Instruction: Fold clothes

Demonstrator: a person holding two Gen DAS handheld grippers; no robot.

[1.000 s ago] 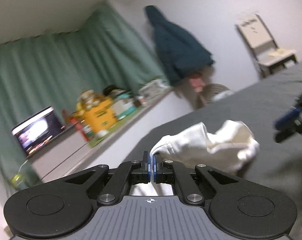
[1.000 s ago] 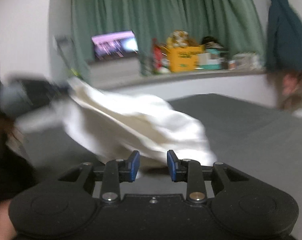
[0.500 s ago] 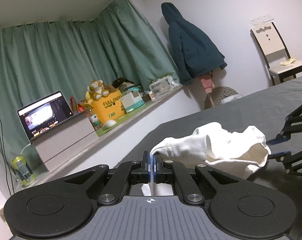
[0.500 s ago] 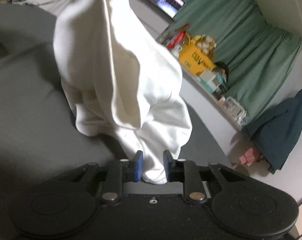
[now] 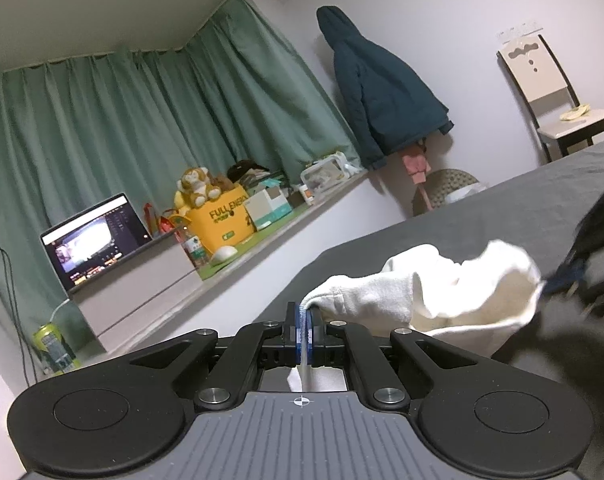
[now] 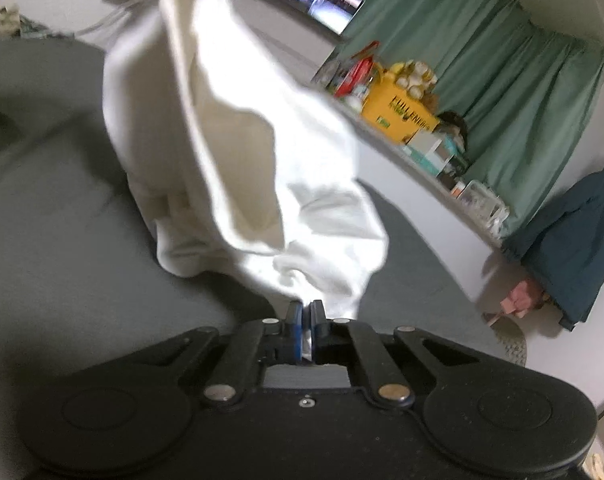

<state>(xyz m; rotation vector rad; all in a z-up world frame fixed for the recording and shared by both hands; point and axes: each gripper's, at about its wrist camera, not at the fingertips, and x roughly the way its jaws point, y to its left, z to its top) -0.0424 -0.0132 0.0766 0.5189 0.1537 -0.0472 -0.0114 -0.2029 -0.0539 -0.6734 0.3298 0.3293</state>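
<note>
A white garment hangs bunched over the grey bed, stretched between both grippers. My left gripper is shut on one ribbed edge of it, with cloth pinched between the blue pads. In the left wrist view the right gripper shows as a dark blur at the garment's far right end. In the right wrist view the white garment rises from my right gripper, which is shut on its lower edge. The cloth runs up to the top left, where its far end is out of view.
A ledge along green curtains carries a laptop, a yellow box with a plush toy and small boxes. A dark jacket hangs on the wall. A chair stands beyond the bed. A green can stands low left.
My right gripper has rolled, moved in on the garment's lower edge and closed on it. The left gripper has kept its grip and stayed in place. The garment is pulled out longer.
</note>
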